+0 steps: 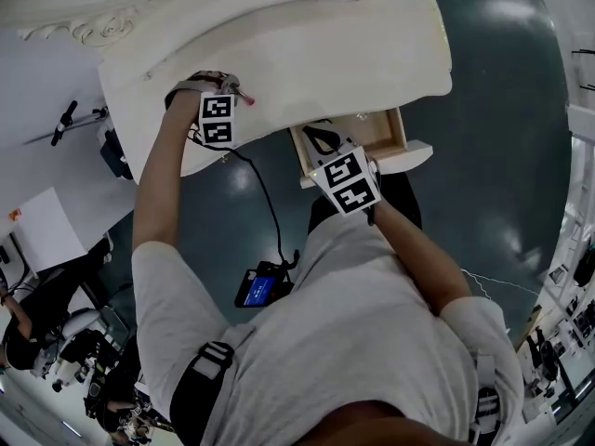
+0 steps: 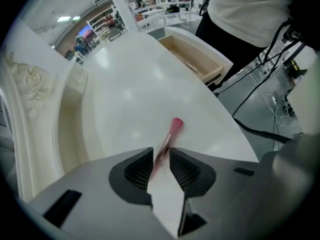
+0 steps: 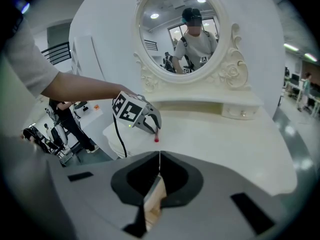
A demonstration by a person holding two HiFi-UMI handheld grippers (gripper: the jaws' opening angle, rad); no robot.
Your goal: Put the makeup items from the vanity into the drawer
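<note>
My left gripper (image 2: 161, 156) is shut on a slim pink makeup stick (image 2: 170, 134), whose wider tip points out over the white vanity top (image 2: 130, 89). In the head view that gripper (image 1: 234, 91) sits at the vanity's front left with the pink tip (image 1: 249, 100) showing. The right gripper view shows it too (image 3: 150, 121), just above the surface. The wooden drawer (image 1: 372, 130) is pulled open at the vanity's front right. My right gripper (image 1: 325, 147) hovers over the drawer's near left corner, its jaws (image 3: 159, 156) shut with nothing seen between them.
An oval mirror (image 3: 182, 29) in a carved frame stands at the vanity's back, with a small knobbed shelf drawer (image 3: 241, 112) under it. A black cable (image 1: 265, 203) hangs from the left gripper to a device (image 1: 260, 286) at the person's waist. Dark floor surrounds the vanity.
</note>
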